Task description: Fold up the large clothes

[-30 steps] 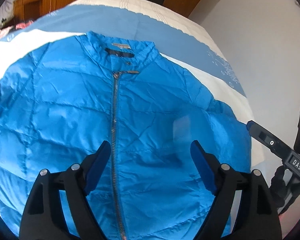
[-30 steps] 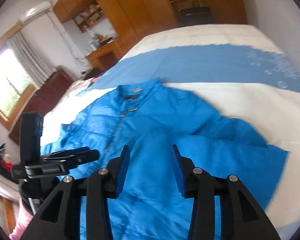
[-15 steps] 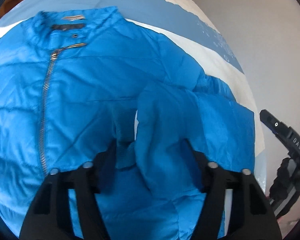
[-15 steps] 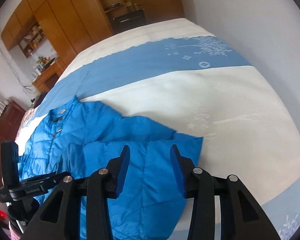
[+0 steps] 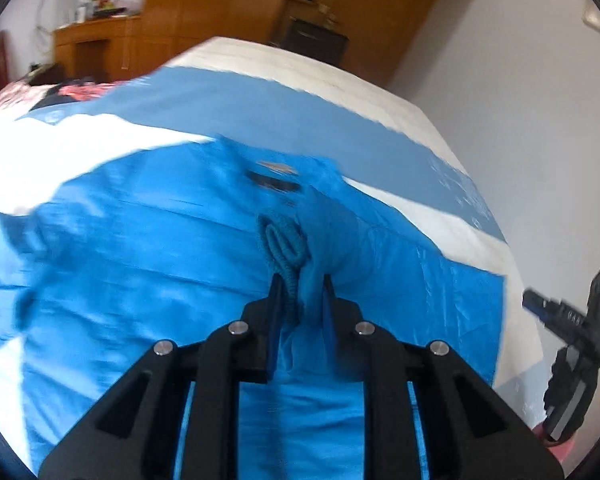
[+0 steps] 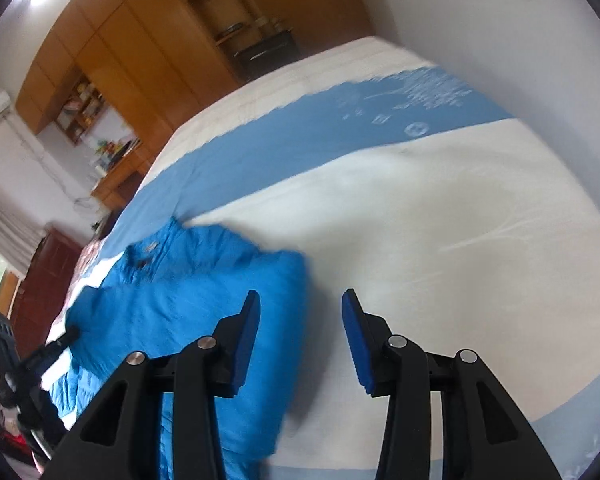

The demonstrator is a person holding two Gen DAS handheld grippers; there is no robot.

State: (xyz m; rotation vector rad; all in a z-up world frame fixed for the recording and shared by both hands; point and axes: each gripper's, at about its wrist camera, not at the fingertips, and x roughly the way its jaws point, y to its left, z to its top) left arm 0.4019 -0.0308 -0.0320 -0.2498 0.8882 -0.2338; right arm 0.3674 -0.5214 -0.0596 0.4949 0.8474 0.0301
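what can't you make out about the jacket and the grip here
- Left wrist view: the jacket is motion-blurred; its zipper can't be traced.
- Left gripper, just closing on the sleeve cuff: how deep the grip goes is hidden.
- Right wrist view: right gripper frame hides the jacket's near edge.

A bed [image 6: 440, 216] carries a white cover crossed by a wide blue band [image 6: 300, 136]. A bright blue quilted jacket [image 5: 148, 264] lies spread directly on it, collar toward the band.
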